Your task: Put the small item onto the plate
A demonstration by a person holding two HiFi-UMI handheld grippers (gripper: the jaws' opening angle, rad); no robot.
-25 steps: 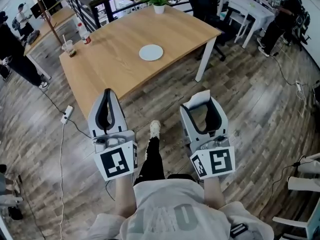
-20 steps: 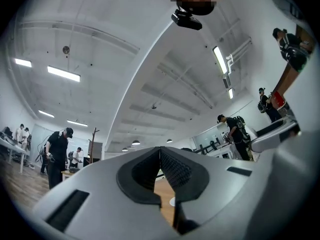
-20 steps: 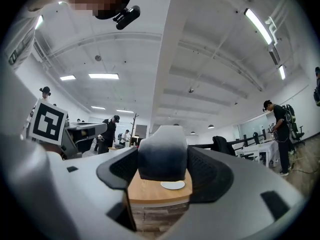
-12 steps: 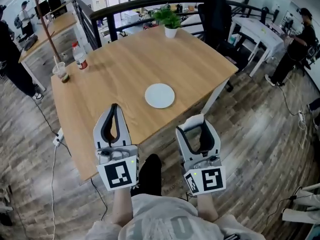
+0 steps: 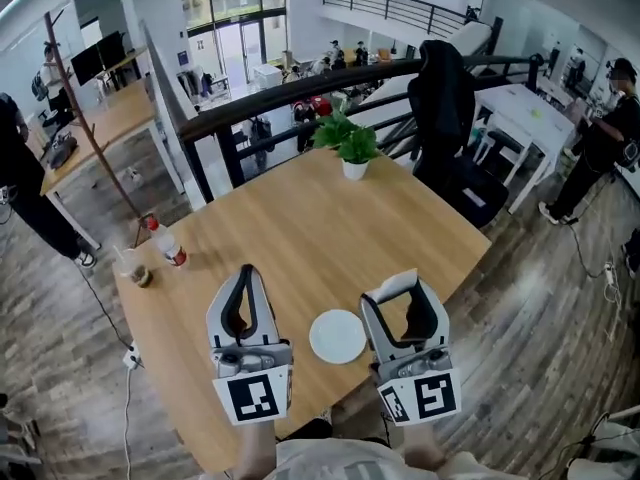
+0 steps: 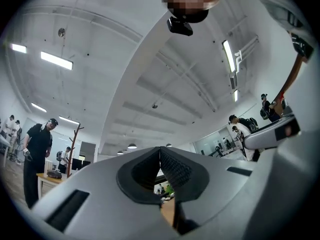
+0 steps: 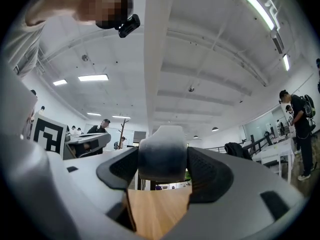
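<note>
A round white plate point(image 5: 338, 336) lies on the wooden table point(image 5: 330, 228) near its front edge, between my two grippers. My right gripper point(image 5: 405, 284) hovers just right of the plate, shut on a small white item point(image 5: 396, 286). In the right gripper view that item point(image 7: 162, 156) fills the gap between the dark pads point(image 7: 210, 171), with table wood below. My left gripper point(image 5: 245, 271) hangs just left of the plate. Its jaws meet at the tip with nothing between them, as the left gripper view point(image 6: 160, 151) also shows.
A potted plant point(image 5: 352, 148) stands at the table's far edge. A bottle point(image 5: 166, 244) and a cup point(image 5: 132, 268) sit at its left corner. A black railing point(image 5: 300, 98), a chair draped in black point(image 5: 440, 93) and a white table point(image 5: 525, 108) lie beyond. People stand at both sides.
The view has advanced to the table. Both grippers, earlier over the floor short of it, now hang over its front edge on either side of the plate. The right still holds the white item.
</note>
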